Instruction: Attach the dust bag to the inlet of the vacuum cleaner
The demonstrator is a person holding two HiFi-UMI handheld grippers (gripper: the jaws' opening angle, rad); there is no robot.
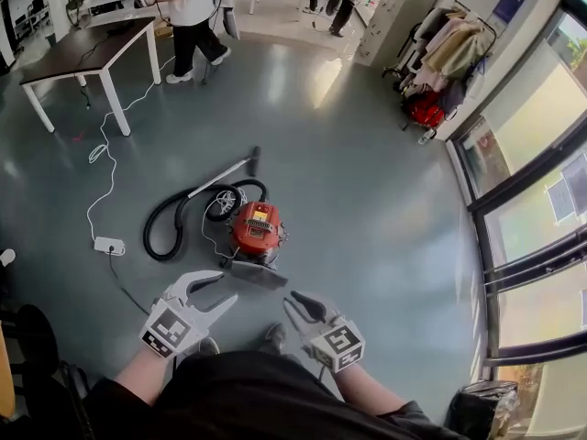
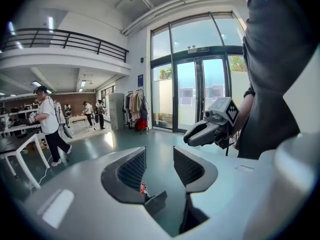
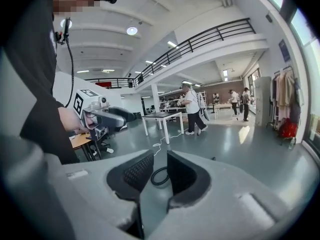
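While the head view alone shows the whole red vacuum cleaner [image 1: 255, 232] on the floor beyond the left gripper [image 1: 225, 289] and right gripper [image 1: 295, 302], their own views show both sets of jaws apart and empty, the right framing only its black hose [image 3: 159, 176].

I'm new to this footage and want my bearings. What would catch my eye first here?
The red vacuum cleaner sits on the grey floor, mid-frame in the head view, with its black hose looping to its left. Below it, the left tongs and right tongs hang open and empty, apart from the machine. A person strides beside a white-legged table at upper left.
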